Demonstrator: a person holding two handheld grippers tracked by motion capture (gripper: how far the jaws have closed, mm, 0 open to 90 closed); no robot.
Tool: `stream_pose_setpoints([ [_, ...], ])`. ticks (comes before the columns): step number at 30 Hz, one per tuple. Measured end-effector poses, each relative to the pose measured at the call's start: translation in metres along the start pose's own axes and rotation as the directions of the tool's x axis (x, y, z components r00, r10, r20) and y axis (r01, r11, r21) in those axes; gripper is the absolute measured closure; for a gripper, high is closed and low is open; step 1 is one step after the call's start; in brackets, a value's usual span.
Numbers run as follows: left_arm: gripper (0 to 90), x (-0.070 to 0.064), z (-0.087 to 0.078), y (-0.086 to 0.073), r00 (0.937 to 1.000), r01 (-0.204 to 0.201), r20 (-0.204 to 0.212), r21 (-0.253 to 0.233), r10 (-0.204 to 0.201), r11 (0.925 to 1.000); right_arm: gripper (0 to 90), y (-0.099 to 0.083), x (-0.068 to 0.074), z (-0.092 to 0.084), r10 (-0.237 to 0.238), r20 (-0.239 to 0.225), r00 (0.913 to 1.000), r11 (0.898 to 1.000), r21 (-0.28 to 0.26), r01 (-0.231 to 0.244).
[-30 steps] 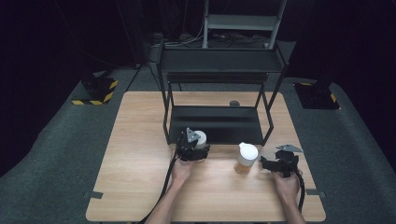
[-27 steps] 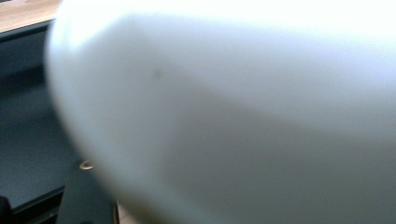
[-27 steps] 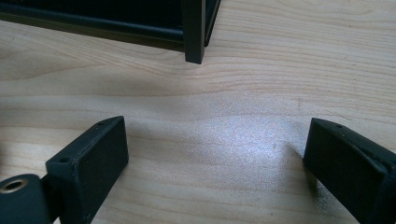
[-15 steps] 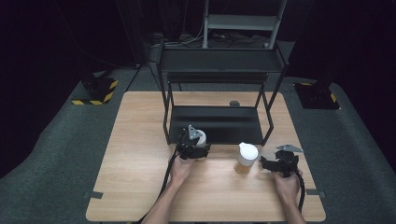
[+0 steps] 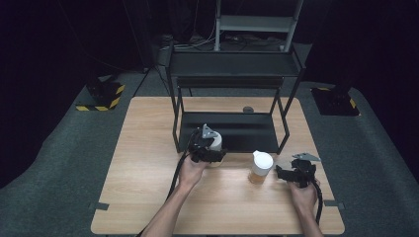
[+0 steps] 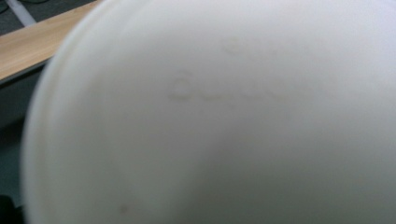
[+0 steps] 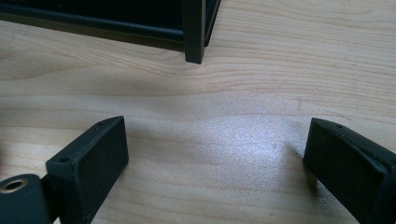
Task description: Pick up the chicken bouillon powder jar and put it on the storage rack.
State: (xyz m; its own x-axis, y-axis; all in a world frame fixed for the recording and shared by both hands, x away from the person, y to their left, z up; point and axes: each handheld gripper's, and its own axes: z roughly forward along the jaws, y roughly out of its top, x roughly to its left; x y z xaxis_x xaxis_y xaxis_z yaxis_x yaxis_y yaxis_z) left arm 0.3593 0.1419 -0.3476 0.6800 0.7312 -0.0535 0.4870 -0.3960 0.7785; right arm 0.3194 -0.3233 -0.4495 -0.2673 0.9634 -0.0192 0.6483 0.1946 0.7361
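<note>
My left tool (image 5: 213,154) is clamped on the white cup (image 5: 214,143), just in front of the black rack (image 5: 232,74), above the tabletop (image 5: 148,148). I judge the step a carry; next, a steady placement on the rack. My right tool (image 7: 215,163) rests with jaws apart beside the lidded bottle (image 5: 260,167).

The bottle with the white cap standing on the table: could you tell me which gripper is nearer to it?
Right. The right gripper rests just beside the bottle, jaws open and apart from it. The left gripper, shut on a white container, is farther off by the black rack.

The left claw (image 5: 213,154) is lifting the white container (image 5: 214,142) off the counter (image 5: 148,163), toward the far edge, its grip tightening slightly.
</note>
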Motion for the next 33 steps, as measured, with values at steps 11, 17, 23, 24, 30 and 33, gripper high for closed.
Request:
stream_pose_setpoints([
  [11, 33.5, 0.011, -0.02, 0.038, 0.9978, -0.01, 0.065, 0.014, 0.009, 0.9998, 5.8, 0.0, 0.0, 0.0, -0.001, 0.0, 1.0, 1.0, 0.001, 0.001],
  [17, 33.7, 0.014, -0.035, 0.062, 0.9963, -0.026, 0.082, 0.013, 0.025, 0.9996, 5.8, 0.0, 0.0, 0.0, -0.001, 0.0, 1.0, 1.0, 0.001, 0.001],
  [23, 33.9, 0.015, -0.049, 0.088, 0.9952, -0.032, 0.093, 0.015, 0.031, 0.9994, 5.8, 0.0, 0.0, 0.0, -0.001, 0.0, 1.0, 1.0, 0.001, 0.001],
  [24, 33.9, 0.016, -0.05, 0.092, 0.9949, -0.036, 0.095, 0.018, 0.034, 0.9992, 5.8, 0.0, 0.0, 0.0, -0.002, 0.0, 1.0, 1.0, 0.0, 0.002],
  [30, 34.2, 0.018, -0.059, 0.116, 0.9928, -0.055, 0.108, 0.021, 0.053, 0.9983, 5.8, 0.0, 0.0, 0.0, -0.001, 0.0, 1.0, 1.0, 0.001, 0.001],
  [33, 34.2, 0.015, -0.066, 0.13, 0.9922, -0.073, 0.103, 0.023, 0.07, 0.997, 5.8, 0.0, 0.0, 0.0, -0.001, 0.0, 1.0, 1.0, 0.001, 0.001],
])
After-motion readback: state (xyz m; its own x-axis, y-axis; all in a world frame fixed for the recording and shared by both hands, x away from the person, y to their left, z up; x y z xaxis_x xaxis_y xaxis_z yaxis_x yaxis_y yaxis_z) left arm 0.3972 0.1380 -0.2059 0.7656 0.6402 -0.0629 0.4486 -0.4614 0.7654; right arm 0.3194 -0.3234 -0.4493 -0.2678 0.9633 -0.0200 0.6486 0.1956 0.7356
